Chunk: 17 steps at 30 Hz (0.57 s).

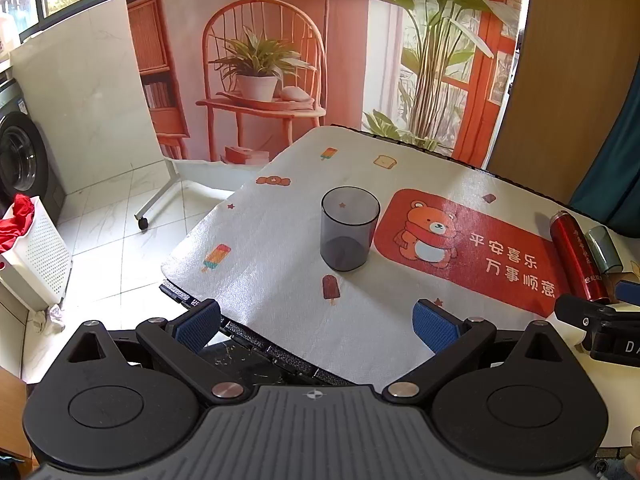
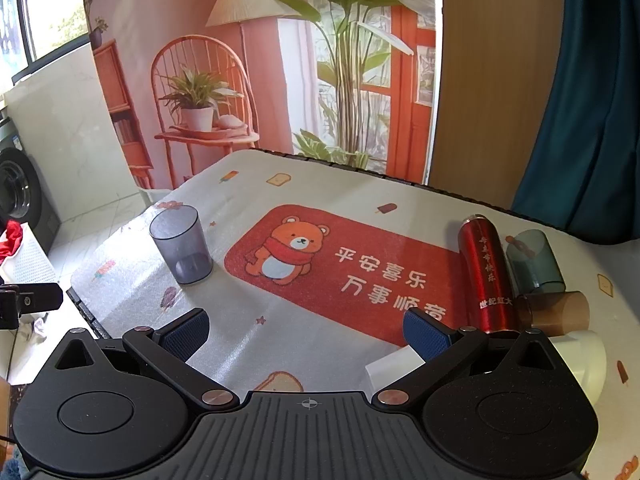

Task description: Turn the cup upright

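Note:
A smoky grey see-through cup [image 1: 349, 233] stands upright, mouth up, on the white patterned tablecloth [image 1: 280, 292], just left of the red bear mat [image 1: 468, 248]. It also shows in the right wrist view [image 2: 182, 245], at the table's left part. My left gripper [image 1: 316, 326] is open and empty, well short of the cup, over the table's near edge. My right gripper [image 2: 306, 336] is open and empty, over the mat's near edge. A teal cup [image 2: 534, 262] and a brown cup [image 2: 554, 312] lie on their sides at the right.
A red bottle [image 2: 486, 276] lies beside the teal cup, and shows in the left wrist view [image 1: 576, 256]. A white object [image 2: 580, 364] sits near my right fingers. The table's left edge drops to a tiled floor with a white laundry basket [image 1: 36, 256].

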{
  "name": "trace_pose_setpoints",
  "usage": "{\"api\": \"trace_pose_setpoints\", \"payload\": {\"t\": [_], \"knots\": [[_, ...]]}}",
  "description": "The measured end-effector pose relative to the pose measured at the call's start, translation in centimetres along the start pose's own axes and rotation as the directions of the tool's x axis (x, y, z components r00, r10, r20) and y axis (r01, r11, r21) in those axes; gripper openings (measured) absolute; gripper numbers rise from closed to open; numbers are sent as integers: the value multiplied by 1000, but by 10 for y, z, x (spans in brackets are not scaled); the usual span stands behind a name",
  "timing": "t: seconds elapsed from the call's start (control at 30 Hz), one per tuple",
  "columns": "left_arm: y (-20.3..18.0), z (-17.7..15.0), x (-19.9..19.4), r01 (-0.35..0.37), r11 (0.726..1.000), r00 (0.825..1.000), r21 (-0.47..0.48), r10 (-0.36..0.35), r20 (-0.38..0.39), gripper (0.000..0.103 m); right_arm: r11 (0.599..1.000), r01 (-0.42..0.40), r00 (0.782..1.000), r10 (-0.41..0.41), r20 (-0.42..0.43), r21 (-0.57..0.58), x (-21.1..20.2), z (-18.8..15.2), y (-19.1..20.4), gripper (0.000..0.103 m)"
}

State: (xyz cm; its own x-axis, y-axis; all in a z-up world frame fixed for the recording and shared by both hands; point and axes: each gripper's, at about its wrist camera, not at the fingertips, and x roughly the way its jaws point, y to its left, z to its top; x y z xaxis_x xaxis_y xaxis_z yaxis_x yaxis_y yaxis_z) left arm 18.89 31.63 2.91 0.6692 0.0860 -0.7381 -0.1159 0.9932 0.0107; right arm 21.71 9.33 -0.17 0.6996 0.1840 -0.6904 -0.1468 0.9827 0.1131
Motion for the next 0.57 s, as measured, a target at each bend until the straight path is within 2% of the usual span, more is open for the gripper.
{"api": "trace_pose_setpoints", "payload": {"t": [0.57], "knots": [[-1, 1, 2, 4, 1000, 1000, 5, -4, 8, 103, 1000, 5, 1000, -5, 1, -11, 2, 3, 0, 103]]}}
